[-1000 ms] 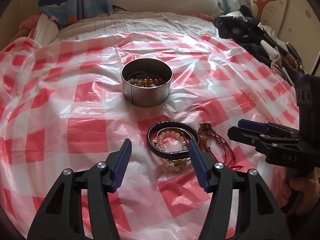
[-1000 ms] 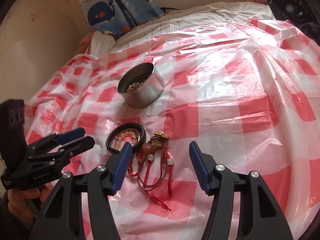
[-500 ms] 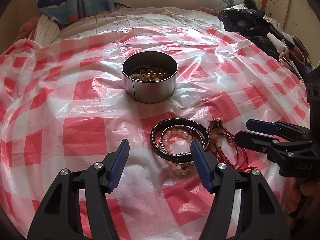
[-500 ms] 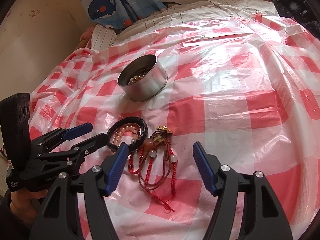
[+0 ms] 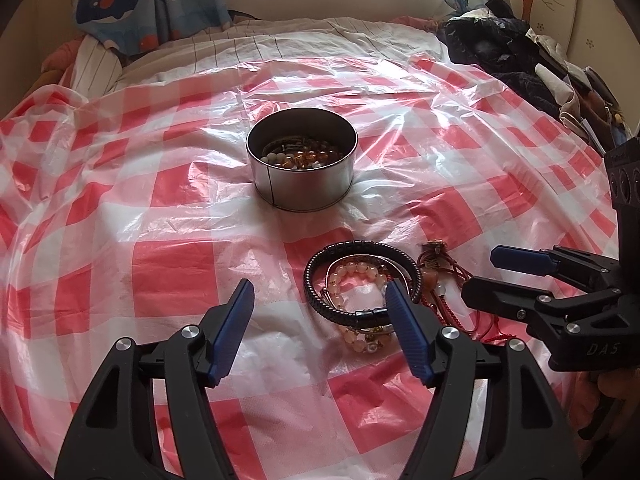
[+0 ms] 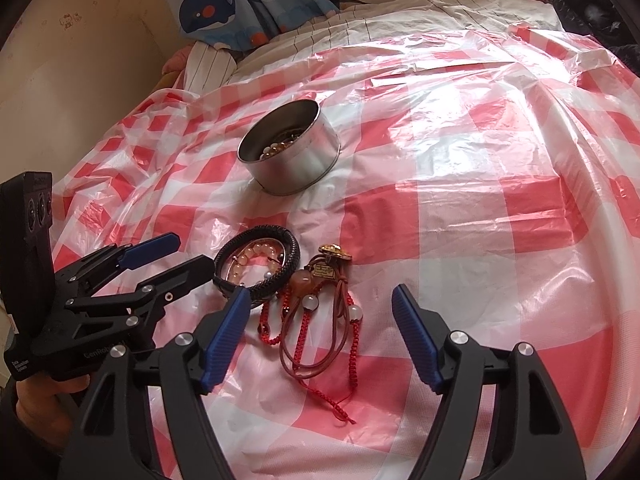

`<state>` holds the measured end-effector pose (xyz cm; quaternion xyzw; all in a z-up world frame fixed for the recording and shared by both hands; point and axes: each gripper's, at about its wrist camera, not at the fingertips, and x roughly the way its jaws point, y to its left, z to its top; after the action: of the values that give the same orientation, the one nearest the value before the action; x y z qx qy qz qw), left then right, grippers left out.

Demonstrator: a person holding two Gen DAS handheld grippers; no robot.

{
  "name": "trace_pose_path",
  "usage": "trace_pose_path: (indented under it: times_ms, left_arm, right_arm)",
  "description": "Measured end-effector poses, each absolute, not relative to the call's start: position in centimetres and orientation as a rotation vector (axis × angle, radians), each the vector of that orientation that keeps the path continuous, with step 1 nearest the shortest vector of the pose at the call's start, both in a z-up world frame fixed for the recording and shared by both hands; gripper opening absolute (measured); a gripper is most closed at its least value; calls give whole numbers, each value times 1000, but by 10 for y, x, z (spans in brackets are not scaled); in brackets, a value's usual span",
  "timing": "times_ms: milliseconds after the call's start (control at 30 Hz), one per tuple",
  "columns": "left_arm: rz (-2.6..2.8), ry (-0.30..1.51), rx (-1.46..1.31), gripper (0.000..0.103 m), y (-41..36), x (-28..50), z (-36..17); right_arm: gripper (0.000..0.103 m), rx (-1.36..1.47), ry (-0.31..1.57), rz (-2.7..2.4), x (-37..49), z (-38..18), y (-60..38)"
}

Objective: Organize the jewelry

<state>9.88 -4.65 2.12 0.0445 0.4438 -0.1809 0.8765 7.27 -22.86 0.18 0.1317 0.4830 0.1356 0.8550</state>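
Observation:
A round metal tin (image 5: 302,190) (image 6: 298,166) holding beaded jewelry stands mid-sheet. Nearer lies a pile: a black braided bracelet (image 5: 360,246) (image 6: 256,234) around a pink bead bracelet (image 5: 352,269) (image 6: 256,250), with red and brown cord bracelets (image 5: 444,294) (image 6: 312,320) beside them. My left gripper (image 5: 318,286) (image 6: 194,252) hovers at the pile's left, its jaws opening and holding nothing. My right gripper (image 6: 320,291) (image 5: 480,274) hovers over the cord bracelets, which show between its opening jaws, untouched by the pads.
A red-and-white checked plastic sheet (image 5: 180,272) covers the bed. Striped bedding (image 5: 240,48) and whale-print fabric (image 5: 120,0) lie behind it. A heap of dark clothes (image 5: 500,52) sits at the back right. A wall (image 6: 60,60) runs along the left.
Both grippers' jaws have spread wider. The jewelry pile and the tin have stayed where they were.

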Motion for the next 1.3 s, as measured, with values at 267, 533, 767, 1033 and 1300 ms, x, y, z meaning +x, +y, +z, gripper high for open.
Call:
trace_pose_path:
  times_ms: [267,533,767,1033,1300]
  left_arm:
    - [-308,896,157,65,-42,107,19]
    - [-267,913,238,65,-45,119,7]
    - [-218,937,343,66,-55,125,-10]
    - [-231,914,508,45,-78,115,-17]
    - [-281,934,387,9,-69,117,-11]
  right_arm:
    - [74,303,995,260,72,5,-237]
    - [75,373,998,270,74,3,-246]
    - [76,388,1003,296,72,3,-245]
    - [78,381,1007,301,72,3,-242]
    - [78,380,1007,289,72,2,-243]
